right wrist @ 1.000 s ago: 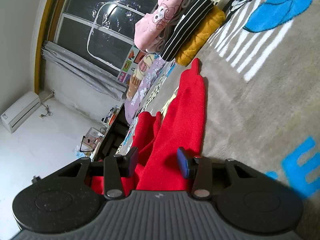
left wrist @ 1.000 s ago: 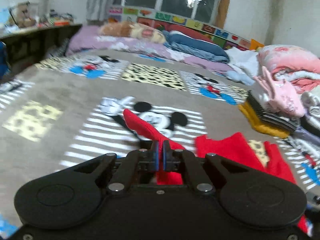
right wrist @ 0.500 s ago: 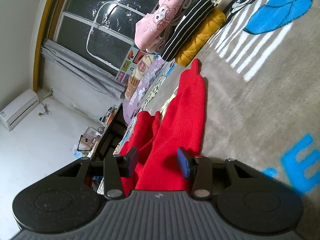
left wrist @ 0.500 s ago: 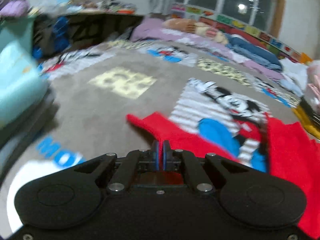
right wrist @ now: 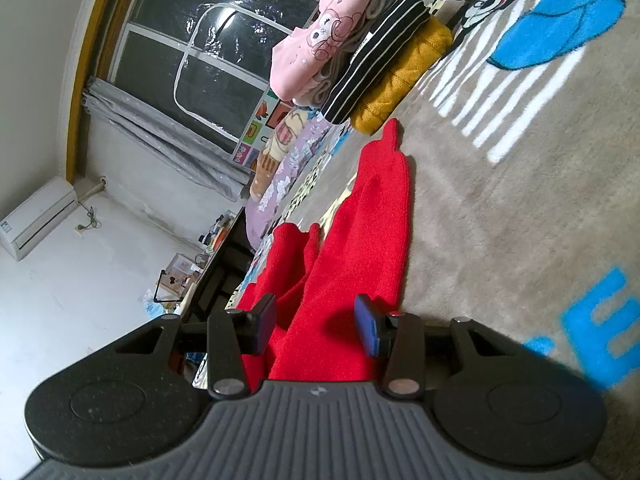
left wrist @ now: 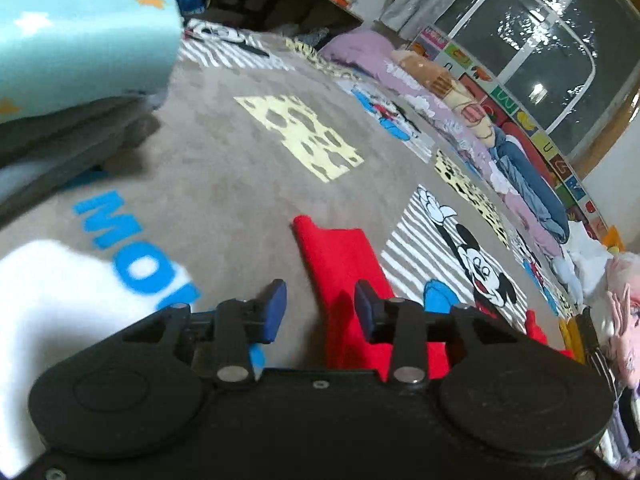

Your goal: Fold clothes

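Left wrist view: left gripper [left wrist: 320,304] jaws spread wide, nothing held. Red garment [left wrist: 340,264], bright knit fabric, lies flat on the grey cartoon-print blanket [left wrist: 224,168]; a long strip with a squared end reaches ahead of the jaws, nearer the right finger, and passes under it. More red shows past the right finger.

Right wrist view: right gripper [right wrist: 316,322] jaws wide apart, gripping nothing. Red garment [right wrist: 360,240] runs straight ahead from between the fingers, a long fuzzy band narrowing to a small tab, with a bunched fold ahead of the left finger. Stack of folded clothes [right wrist: 360,60] sits just beyond the tab.
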`<state>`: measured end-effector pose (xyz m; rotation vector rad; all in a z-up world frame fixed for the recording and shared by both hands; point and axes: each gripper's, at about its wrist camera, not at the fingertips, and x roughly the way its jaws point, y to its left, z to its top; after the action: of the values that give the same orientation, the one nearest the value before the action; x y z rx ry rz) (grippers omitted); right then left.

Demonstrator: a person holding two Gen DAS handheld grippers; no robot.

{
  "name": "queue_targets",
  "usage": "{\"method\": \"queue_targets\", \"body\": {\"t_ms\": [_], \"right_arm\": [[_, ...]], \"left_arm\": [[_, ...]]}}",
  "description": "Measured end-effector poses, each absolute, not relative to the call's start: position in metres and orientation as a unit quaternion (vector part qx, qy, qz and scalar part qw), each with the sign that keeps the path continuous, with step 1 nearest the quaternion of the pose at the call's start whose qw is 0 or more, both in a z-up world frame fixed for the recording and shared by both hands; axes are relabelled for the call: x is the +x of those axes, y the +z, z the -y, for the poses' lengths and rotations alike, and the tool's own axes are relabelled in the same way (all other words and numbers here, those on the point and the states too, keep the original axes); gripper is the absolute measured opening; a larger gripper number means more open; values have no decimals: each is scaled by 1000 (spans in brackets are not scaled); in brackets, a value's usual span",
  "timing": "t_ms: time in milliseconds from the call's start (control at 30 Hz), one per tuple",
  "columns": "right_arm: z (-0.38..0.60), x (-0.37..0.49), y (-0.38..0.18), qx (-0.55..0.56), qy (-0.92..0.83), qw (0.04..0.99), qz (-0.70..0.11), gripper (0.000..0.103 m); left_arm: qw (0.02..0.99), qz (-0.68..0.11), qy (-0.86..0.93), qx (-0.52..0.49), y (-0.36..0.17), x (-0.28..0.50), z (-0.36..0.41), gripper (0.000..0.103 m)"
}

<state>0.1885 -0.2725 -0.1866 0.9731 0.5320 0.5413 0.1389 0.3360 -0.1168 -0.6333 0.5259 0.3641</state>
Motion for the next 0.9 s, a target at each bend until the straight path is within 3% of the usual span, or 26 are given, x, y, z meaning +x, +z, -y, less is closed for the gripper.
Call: {"method": "queue_targets", "body": {"t_ms": [67, 100, 133, 267, 400, 533, 700, 900], "right_arm": [[273, 189, -187, 456, 254, 815, -249, 43], [273, 189, -187, 456, 255, 815, -249, 43], [273, 190, -187, 457, 255, 815, -249, 43], [273, 191, -188, 457, 257, 815, -248, 43], [272, 192, -188, 454, 259, 816, -247, 43], [273, 192, -189, 456, 262, 814, -246, 43], [274, 192, -188, 455, 262, 815, -245, 43], [274, 192, -189, 456, 264, 814, -244, 43]], "left_arm": [[902, -260, 171, -299, -116, 149, -338, 35], [903, -263, 168, -295, -115, 155, -338, 29], [904, -266, 166, -291, -115, 160, -339, 1], [916, -205, 179, -295, -103, 152, -345, 1], [898, -267, 211, -278, -121, 162, -353, 5], [907, -254, 224, -249, -110, 152, -344, 25], [934, -224, 209, -184, -86, 124, -303, 25], [947, -214, 113, -211, -85, 99, -237, 29]]}}
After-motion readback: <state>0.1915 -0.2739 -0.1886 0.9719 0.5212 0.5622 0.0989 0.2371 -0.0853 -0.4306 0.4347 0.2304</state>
